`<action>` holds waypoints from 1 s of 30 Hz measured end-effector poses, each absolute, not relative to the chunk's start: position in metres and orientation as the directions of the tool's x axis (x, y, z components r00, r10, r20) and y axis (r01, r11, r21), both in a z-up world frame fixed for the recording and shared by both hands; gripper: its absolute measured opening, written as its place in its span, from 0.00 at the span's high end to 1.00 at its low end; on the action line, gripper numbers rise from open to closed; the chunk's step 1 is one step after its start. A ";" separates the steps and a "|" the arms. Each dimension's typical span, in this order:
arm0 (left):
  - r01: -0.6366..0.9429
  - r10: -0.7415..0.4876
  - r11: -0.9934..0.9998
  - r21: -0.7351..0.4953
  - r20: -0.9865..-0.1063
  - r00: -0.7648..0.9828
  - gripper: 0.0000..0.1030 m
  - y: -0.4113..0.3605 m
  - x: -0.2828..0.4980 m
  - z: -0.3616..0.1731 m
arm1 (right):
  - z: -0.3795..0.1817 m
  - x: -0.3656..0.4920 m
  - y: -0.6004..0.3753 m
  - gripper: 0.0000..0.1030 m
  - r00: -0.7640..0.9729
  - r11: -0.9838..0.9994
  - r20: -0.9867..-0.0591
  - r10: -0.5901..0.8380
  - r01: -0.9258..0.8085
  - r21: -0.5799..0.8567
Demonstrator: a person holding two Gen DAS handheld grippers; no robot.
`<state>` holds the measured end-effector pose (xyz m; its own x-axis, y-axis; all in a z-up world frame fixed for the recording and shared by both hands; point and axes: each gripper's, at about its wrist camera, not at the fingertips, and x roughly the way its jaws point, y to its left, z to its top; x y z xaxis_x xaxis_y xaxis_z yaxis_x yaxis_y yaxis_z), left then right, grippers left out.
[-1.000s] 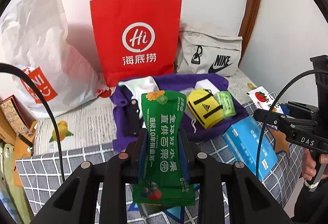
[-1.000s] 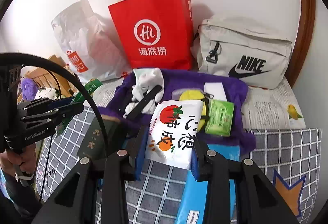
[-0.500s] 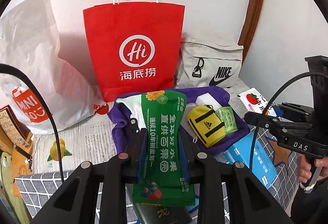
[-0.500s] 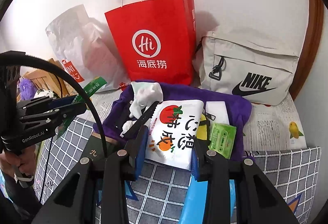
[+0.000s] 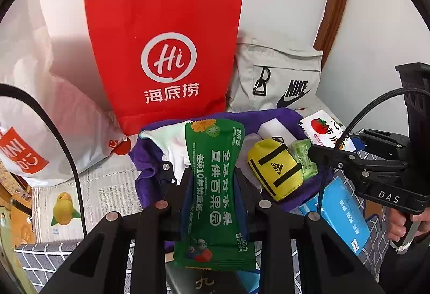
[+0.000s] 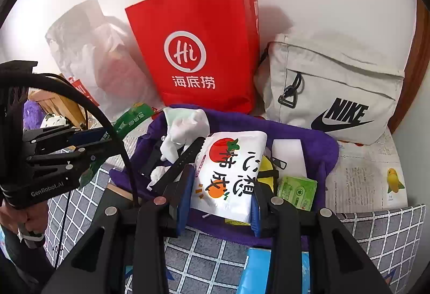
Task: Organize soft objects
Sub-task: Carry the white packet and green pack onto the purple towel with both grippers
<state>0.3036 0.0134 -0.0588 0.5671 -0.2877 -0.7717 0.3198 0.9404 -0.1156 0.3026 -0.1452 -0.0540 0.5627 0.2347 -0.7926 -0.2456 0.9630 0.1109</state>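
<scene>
White wall behind; red paper bag and grey Nike bag stood propped against it, well ahead of both tools. Left hand-held gripper was clamped on a green wet-wipes pack, held upright by its waist. Right hand-held gripper was clamped on a white tomato-print pack. Both packs hung just above the purple cloth holding a yellow pouch, probably raised to go into a bag.
</scene>
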 end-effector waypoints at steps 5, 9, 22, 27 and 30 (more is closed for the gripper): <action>0.324 -0.285 0.939 -0.113 -0.783 0.553 0.74 0.008 0.310 -0.065 | -0.064 0.311 -0.147 0.64 0.536 0.959 -0.803 0.259 -0.245 0.145; 0.322 -0.279 0.940 -0.109 -0.789 0.548 0.74 0.008 0.313 -0.069 | -0.073 0.316 -0.149 0.65 0.524 0.961 -0.814 0.251 -0.234 0.146; 0.330 -0.273 0.937 -0.110 -0.821 0.502 0.74 -0.002 0.336 -0.091 | -0.106 0.337 -0.156 0.64 0.471 0.964 -0.847 0.245 -0.213 0.161; 0.333 -0.266 0.937 -0.107 -0.834 0.482 0.74 -0.005 0.344 -0.100 | -0.119 0.345 -0.157 0.64 0.449 0.964 -0.859 0.244 -0.207 0.166; 0.331 -0.261 0.938 -0.103 -0.839 0.477 0.74 -0.006 0.347 -0.104 | -0.125 0.348 -0.156 0.64 0.437 0.964 -0.866 0.244 -0.209 0.167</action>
